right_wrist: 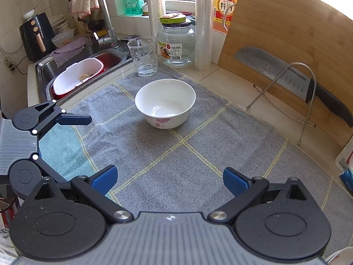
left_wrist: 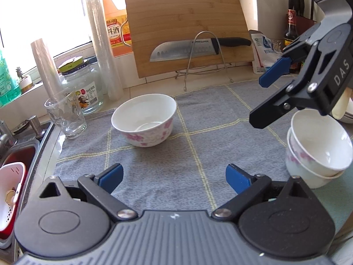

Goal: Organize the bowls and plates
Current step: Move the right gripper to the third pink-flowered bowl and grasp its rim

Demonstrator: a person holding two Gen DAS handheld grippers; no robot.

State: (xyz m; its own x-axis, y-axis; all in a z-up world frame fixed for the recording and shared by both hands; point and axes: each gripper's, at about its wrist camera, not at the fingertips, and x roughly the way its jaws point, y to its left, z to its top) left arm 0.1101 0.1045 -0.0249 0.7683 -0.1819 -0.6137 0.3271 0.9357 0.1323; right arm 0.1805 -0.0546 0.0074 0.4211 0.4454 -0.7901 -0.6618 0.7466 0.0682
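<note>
Nearest you, your left gripper (left_wrist: 174,177) stands with its blue pads spread wide and nothing between them, hovering over the grey checked towel (left_wrist: 167,154). Your right gripper (right_wrist: 169,180) is spread just as wide and is empty too, above the same towel. In the left wrist view the right gripper shows at the upper right, above a stack of two white bowls (left_wrist: 317,152) with pink flowers that sits at the towel's right edge; it does not touch them. In the right wrist view the left gripper shows at the left edge, over a teal cloth (right_wrist: 59,150) lying beside the towel.

Farther out, a single white bowl (right_wrist: 165,102) with pink flowers stands upright and alone near the middle of the towel, well apart from both grippers and from the stack.

Beyond it, at the towel's far edge, stand a clear drinking glass (right_wrist: 143,56), a glass jar (right_wrist: 176,44) with a dark lid, and a tall roll of plastic wrap (right_wrist: 203,24). The sink (right_wrist: 44,68) lies beside them, with a red and white basket (right_wrist: 77,77) in it. Against the wall a wooden cutting board (left_wrist: 189,31) leans in a wire rack (left_wrist: 205,59), a knife (left_wrist: 198,47) resting across its front.
</note>
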